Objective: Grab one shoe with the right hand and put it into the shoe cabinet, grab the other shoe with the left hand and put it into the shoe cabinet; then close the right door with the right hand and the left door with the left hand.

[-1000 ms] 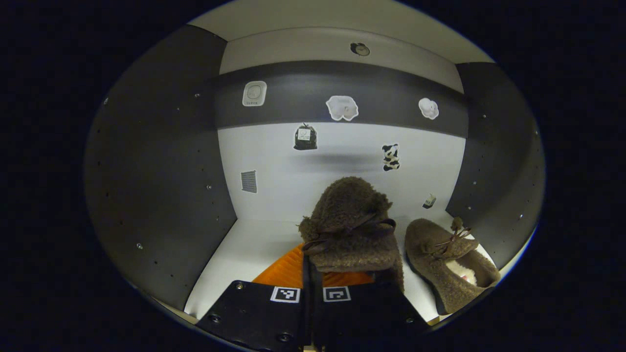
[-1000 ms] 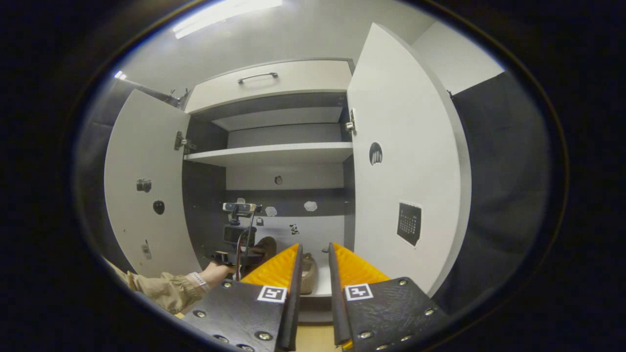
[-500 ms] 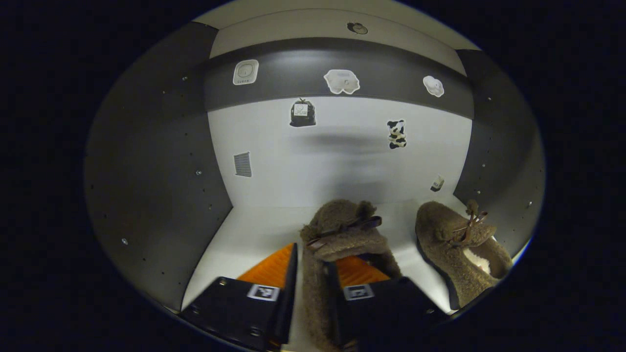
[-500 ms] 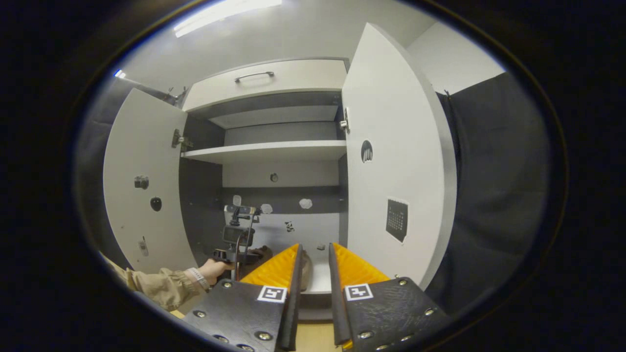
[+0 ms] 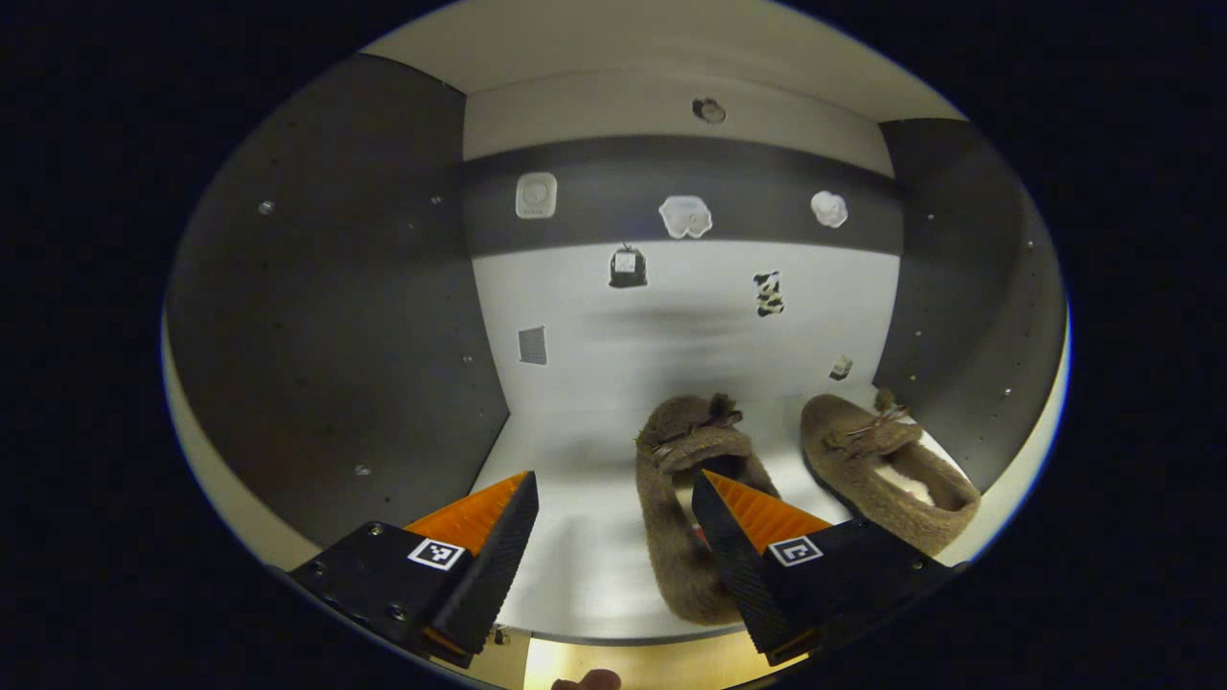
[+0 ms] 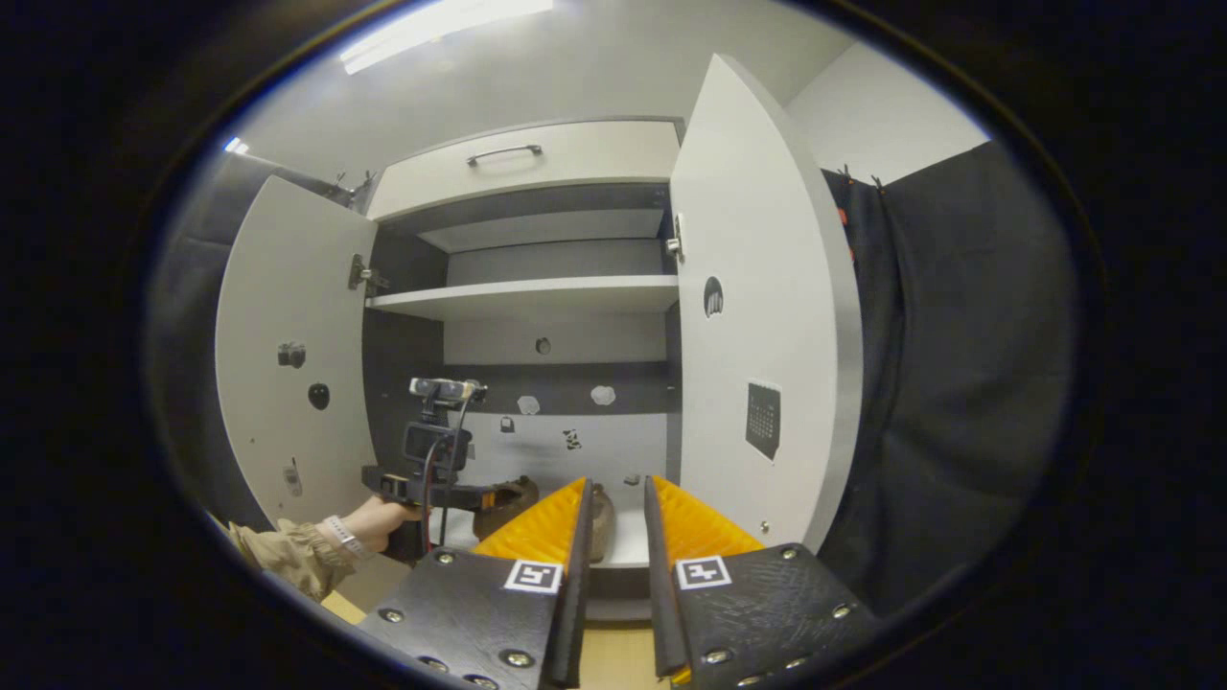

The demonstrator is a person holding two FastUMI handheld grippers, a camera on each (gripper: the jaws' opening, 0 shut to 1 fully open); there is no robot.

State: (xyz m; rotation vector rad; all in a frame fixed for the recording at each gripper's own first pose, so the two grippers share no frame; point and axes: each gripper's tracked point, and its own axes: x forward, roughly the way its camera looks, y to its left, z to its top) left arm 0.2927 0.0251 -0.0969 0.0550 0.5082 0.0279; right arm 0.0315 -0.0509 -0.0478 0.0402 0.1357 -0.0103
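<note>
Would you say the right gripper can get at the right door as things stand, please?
Probably yes. The right gripper is holding nothing, and the right door stands open just beside it with nothing between them; the left gripper is off at the shelf.

Two shoes lie side by side, left shoe [image 5: 682,513] beside right shoe [image 5: 887,462], on the cabinet floor [image 5: 585,537].

Left gripper [image 5: 613,498] spread wide, nothing between fingers — left shoe [image 5: 685,498] flat on cabinet floor [image 5: 575,556], toe to back wall. Right shoe [image 5: 887,460] just beside it — both fuzzy brown w/ bows.
</note>
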